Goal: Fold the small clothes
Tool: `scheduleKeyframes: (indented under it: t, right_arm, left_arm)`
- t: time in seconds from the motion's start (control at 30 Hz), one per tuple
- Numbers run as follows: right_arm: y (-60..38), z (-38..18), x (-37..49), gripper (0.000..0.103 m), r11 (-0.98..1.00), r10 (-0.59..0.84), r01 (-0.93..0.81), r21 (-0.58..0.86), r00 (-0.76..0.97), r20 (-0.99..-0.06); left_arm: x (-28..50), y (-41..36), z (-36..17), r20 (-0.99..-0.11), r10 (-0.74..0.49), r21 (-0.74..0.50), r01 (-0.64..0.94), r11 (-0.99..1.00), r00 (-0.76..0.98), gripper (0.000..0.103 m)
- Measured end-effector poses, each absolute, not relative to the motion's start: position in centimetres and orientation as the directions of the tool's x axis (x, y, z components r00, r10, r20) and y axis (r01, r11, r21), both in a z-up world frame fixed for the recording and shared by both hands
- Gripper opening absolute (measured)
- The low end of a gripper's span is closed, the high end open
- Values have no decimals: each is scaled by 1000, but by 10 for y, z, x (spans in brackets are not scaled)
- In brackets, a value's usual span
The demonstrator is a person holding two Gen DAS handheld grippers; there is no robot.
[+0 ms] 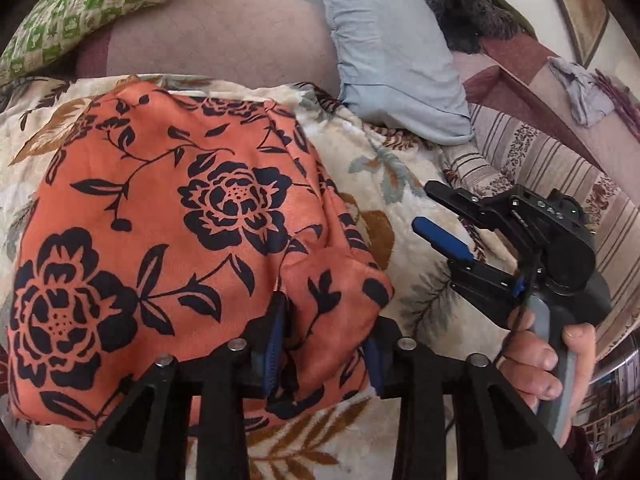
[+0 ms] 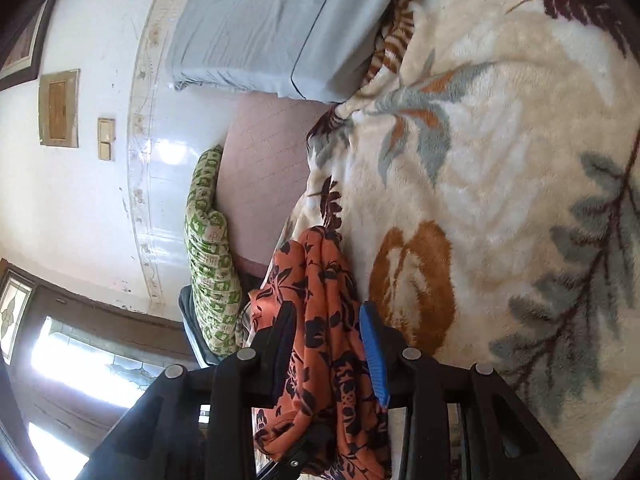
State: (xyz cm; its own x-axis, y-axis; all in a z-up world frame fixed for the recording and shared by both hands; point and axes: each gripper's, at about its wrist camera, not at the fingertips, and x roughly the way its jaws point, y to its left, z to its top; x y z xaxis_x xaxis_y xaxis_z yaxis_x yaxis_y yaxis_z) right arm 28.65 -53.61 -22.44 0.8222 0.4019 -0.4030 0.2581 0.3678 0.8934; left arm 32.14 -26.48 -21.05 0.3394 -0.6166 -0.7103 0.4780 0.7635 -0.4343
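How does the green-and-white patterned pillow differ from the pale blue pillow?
The green-and-white patterned pillow is covered in small printed squares; the pale blue pillow is plain. In the left wrist view the green one lies far left, the blue one right. Both border the mauve cover.

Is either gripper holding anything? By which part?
Left gripper grips nothing: a bunched corner of the orange floral garment lies between open jaws. Right gripper: fabric between fingers in its own view, empty in the left view; cannot tell.
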Motion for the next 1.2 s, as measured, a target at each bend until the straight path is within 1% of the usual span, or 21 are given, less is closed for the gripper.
scheduleKeyframes:
  t: [0.03,0.1,0.17,0.23,0.3,0.37,0.4,0.43,0.47,0.53,0.57,0.6,0.63,0.67,0.77,0.83,0.87,0.93,1.0,1.07,1.2]
  right_arm:
    - [-533,-221,288,36,371,409,247,895,822,-396]
    - [-523,-211,292,36,385,430,217,897,818,-382]
    - [-509,-200,298,36,417,453,181,891,808,-376]
    - [-491,-191,301,36,442,480,140,886,798,-365]
    - [-468,-183,305,36,462,519,86,883,781,-347]
    - [-442,-179,311,36,489,554,52,871,752,-356]
    - [-430,-179,313,36,501,566,46,864,738,-367]
    - [-419,-182,316,36,519,572,52,853,721,-392]
    - [-410,-187,318,36,555,556,83,828,703,-443]
    - [-400,-207,324,36,659,456,232,716,633,-625]
    - [-402,-223,326,32,690,406,310,654,583,-704]
    - [-406,-235,325,17,678,406,331,656,575,-711]
    - [-413,-240,324,10,653,410,348,673,585,-700]
    - [-418,-242,324,7,616,438,361,700,581,-686]
    - [-422,-235,326,8,596,436,374,711,593,-677]
    - [-420,-220,330,12,621,398,342,705,637,-660]
    - [-419,-210,332,12,633,388,312,709,664,-639]
    - [-420,-193,334,12,647,374,256,718,714,-592]
    - [-420,-186,338,12,644,363,238,727,741,-564]
    - [-421,-193,345,12,634,371,253,731,730,-574]
    - [-423,-224,355,12,624,394,329,709,651,-648]
  left_arm:
    - [320,-257,-202,-701,-630,-446,484,753,335,49]
    - [309,-241,-183,-680,-638,-428,512,745,361,52]
    - [300,-219,-167,-660,-631,-389,533,751,408,61]
    - [295,-195,-156,-641,-603,-344,525,779,474,64]
    - [302,-178,-155,-660,-522,-257,491,833,541,68]
    - [317,-166,-167,-711,-405,-156,433,888,574,69]
    - [325,-161,-176,-742,-367,-135,411,902,561,69]
    - [332,-157,-187,-765,-354,-138,400,906,538,69]
    - [338,-153,-201,-792,-343,-140,396,907,506,69]
    - [350,-152,-234,-868,-261,-103,362,926,422,72]
    - [353,-150,-246,-885,-273,-133,357,924,377,77]
    - [355,-145,-251,-884,-301,-172,350,921,358,78]
    - [357,-141,-250,-878,-314,-189,342,921,360,81]
    - [359,-139,-247,-879,-319,-193,347,918,354,82]
    - [363,-129,-229,-863,-336,-203,350,914,376,81]
    - [367,-120,-208,-821,-384,-240,355,904,423,81]
    - [373,-120,-199,-808,-400,-251,361,898,432,82]
    - [395,-128,-185,-808,-387,-229,369,901,443,82]
    - [424,-145,-179,-812,-343,-171,370,913,473,82]
    - [458,-163,-182,-827,-289,-118,354,928,482,82]
    - [524,-195,-214,-884,-214,-88,302,949,415,82]
